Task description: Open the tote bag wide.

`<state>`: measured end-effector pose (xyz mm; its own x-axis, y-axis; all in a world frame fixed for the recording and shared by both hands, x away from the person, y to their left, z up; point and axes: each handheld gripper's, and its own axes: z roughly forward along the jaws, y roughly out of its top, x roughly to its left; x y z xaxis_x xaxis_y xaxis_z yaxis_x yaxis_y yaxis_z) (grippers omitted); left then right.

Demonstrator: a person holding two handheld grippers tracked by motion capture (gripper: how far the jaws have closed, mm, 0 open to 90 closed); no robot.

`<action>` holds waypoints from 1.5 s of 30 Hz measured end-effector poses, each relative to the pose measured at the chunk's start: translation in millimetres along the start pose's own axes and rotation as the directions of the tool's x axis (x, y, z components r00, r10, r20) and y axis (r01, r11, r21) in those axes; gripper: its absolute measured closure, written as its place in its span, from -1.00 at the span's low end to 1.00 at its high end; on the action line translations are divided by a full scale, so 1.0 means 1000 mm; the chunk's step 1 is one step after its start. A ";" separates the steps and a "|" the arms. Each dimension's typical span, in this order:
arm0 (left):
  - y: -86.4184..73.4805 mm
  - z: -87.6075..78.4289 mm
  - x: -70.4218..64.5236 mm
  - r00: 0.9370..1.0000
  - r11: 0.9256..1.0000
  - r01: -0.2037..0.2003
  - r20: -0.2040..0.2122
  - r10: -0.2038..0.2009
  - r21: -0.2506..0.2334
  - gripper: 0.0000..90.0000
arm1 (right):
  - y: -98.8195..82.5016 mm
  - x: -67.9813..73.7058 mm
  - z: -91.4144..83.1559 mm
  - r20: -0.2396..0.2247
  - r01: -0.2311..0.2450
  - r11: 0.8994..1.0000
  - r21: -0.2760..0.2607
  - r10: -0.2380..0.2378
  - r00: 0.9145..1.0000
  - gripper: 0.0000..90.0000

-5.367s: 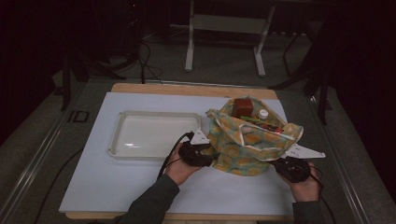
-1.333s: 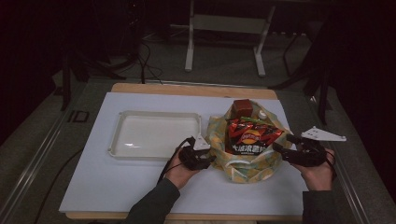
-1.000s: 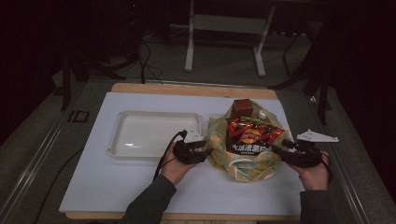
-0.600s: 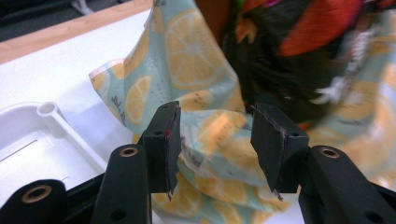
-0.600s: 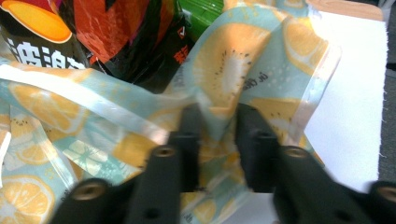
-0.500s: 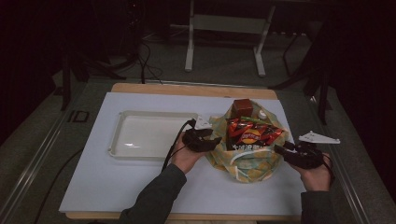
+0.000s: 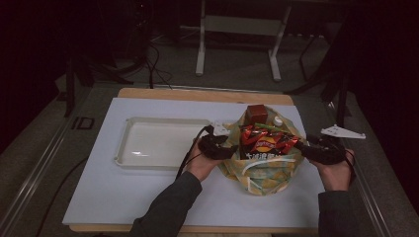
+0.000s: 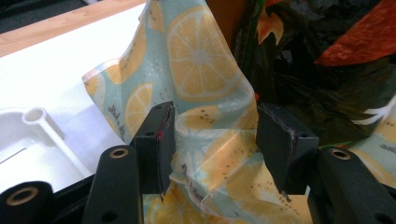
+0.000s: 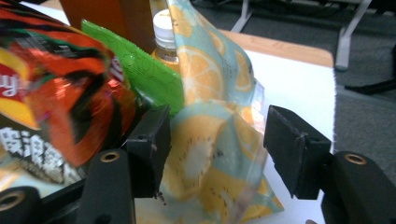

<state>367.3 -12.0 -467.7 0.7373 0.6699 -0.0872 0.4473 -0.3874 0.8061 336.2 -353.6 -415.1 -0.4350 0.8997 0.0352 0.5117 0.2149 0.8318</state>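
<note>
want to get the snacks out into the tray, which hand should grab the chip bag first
Probably the left. The left hand-held gripper sits between the white tray and the lemon-print bag, jaws open around the bag's edge, so the chip bag has a short carry. The right hand-held gripper is on the far side.

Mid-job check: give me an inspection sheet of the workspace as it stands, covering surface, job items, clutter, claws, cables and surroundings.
Surface: white board on a wooden table, bare at the front.
Job's things: lemon-print bag standing open, holding a red chip packet, a brown box, a green packet and a capped bottle.
Clutter: empty white tray left of the bag.
Claws: left claw open, bag's left wall loose between the jaws; right claw open, bag's right wall between the jaws; both have just been opening.
Cables: black cable trails from the left claw.
Surroundings: dark floor, metal stand legs behind.
</note>
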 end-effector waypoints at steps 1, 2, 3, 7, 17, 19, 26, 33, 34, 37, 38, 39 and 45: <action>0.000 0.002 -0.001 1.000 1.000 -0.007 -0.003 0.007 0.004 0.04 | 0.001 0.000 0.003 -0.003 0.004 1.000 0.005 -0.004 1.000 -0.09; 0.001 0.004 -0.001 1.000 1.000 -0.012 -0.005 0.012 0.010 0.04 | 0.002 0.000 0.007 -0.004 0.009 1.000 0.016 -0.009 1.000 -0.09; 0.001 0.006 -0.002 1.000 1.000 -0.018 -0.007 0.018 0.018 0.05 | 0.003 0.000 0.010 -0.003 0.012 1.000 0.024 -0.012 1.000 -0.06; 0.003 0.013 -0.003 0.999 0.998 -0.036 0.000 0.036 0.057 0.27 | 0.005 -0.001 0.019 -0.025 0.020 0.999 0.046 -0.019 0.999 0.52; 0.003 0.019 -0.002 0.996 0.996 -0.050 -0.072 0.055 0.073 0.85 | 0.010 -0.016 0.024 0.044 -0.039 0.998 0.047 0.037 0.998 0.87; 0.002 0.019 -0.001 0.994 0.995 -0.053 -0.089 0.060 0.083 0.91 | 0.008 -0.021 0.028 0.055 -0.049 0.997 0.063 0.045 0.997 0.87; -0.002 0.018 0.013 0.991 0.994 0.000 -0.131 0.014 0.108 0.93 | -0.010 -0.029 0.034 0.059 -0.063 0.991 0.119 0.056 0.997 0.86; -0.009 0.023 0.017 0.994 0.991 0.028 -0.109 -0.013 0.133 0.72 | -0.033 -0.022 0.035 0.017 -0.044 0.989 0.142 0.042 0.999 0.42; -0.011 0.023 0.016 0.994 0.991 0.030 -0.107 -0.016 0.131 0.66 | -0.037 -0.021 0.034 0.007 -0.037 0.989 0.141 0.036 0.999 0.36; -0.013 0.021 0.016 0.995 0.992 0.046 -0.090 -0.036 0.115 0.43 | -0.045 -0.016 0.027 -0.004 -0.023 0.991 0.131 0.024 1.000 0.24; -0.013 0.020 0.016 0.996 0.993 0.048 -0.082 -0.039 0.104 0.37 | -0.046 -0.015 0.024 0.000 -0.025 0.992 0.124 0.026 1.000 0.21; -0.013 0.018 0.015 0.997 0.994 0.045 -0.074 -0.037 0.097 0.34 | -0.048 -0.013 0.020 0.000 -0.026 0.993 0.115 0.027 1.000 0.18; -0.009 0.001 0.007 0.998 0.999 0.011 -0.064 -0.008 0.043 0.22 | -0.044 -0.001 -0.007 -0.027 0.015 0.999 0.029 -0.014 1.000 0.08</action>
<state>369.0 -4.1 -476.5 0.7000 0.7119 -0.0560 0.4764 -0.4072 0.7793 308.7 -366.4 -448.1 -0.4622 0.8860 0.0381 0.5263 0.2395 0.8159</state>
